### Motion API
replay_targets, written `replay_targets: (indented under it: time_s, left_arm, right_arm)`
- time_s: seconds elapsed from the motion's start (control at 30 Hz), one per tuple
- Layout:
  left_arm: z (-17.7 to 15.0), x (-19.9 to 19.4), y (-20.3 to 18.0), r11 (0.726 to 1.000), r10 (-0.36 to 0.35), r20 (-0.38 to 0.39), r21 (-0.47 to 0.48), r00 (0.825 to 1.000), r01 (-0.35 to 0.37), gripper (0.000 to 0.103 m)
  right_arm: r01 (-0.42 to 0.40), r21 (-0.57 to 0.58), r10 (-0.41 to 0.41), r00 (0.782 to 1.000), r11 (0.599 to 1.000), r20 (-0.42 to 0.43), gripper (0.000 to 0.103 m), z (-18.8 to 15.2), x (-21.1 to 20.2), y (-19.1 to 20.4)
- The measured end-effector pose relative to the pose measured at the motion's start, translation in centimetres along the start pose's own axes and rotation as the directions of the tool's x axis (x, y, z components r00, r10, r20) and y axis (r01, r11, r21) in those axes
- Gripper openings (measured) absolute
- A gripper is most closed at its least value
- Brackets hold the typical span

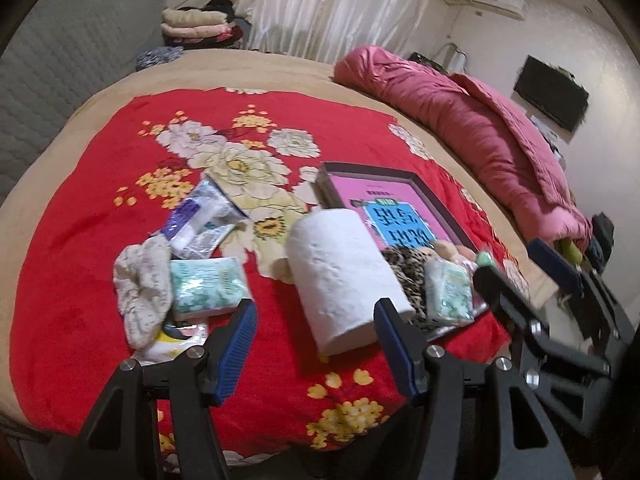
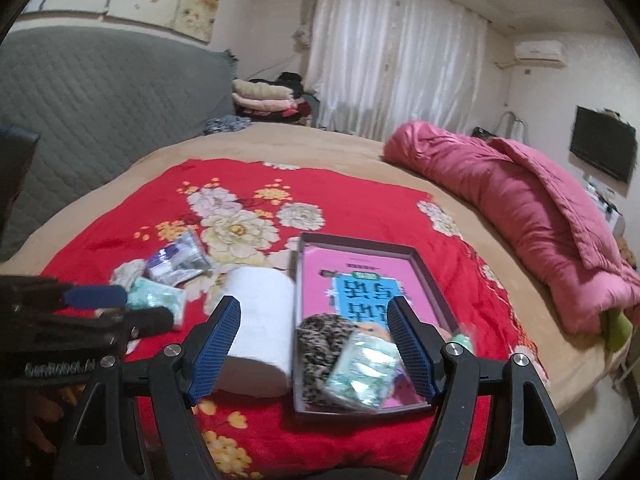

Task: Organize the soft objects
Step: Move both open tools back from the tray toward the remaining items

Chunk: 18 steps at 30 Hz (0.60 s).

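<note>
Both tools, left (image 1: 316, 336) and right (image 2: 316, 350), hang wide open and empty over the bed, so the paper roll (image 1: 340, 276) (just left of the box (image 2: 420, 252)) wants a gentle, centred squeeze.

Soft indoor light behind the white curtain (image 2: 396, 56), slight motion blur, strong fisheye edge warping.

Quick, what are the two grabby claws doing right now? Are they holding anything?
Left gripper: open, holding nothing, above the paper roll.
Right gripper: open, holding nothing, above the box.
</note>
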<state>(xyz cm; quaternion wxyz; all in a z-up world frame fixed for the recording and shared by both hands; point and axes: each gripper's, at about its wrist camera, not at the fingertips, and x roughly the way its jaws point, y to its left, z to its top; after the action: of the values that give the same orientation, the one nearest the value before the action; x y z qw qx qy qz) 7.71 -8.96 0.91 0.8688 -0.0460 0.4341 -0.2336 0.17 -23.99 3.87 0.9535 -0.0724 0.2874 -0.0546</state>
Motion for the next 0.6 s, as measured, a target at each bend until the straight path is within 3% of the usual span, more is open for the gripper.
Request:
replay_targets:
  time_s: [0.27,0.6]
  left_arm:
    - [0.7,0.7,5.6,0.992,0.089,-0.034,-0.088,0.995,-0.091,0.06]
    - [0.4,2.5,11.8,0.966,0.117,-0.084,-0.22,0.99,-0.133,0.06]
  right_arm:
    - [-0.068,-0.087,0.066,0.997,0.994,-0.026,0.077,-0.2,0.7,3.8]
    - [-0.115,-0.125,0.108,0.992,0.985,-0.063,0.077,-0.4,2.6,5.6]
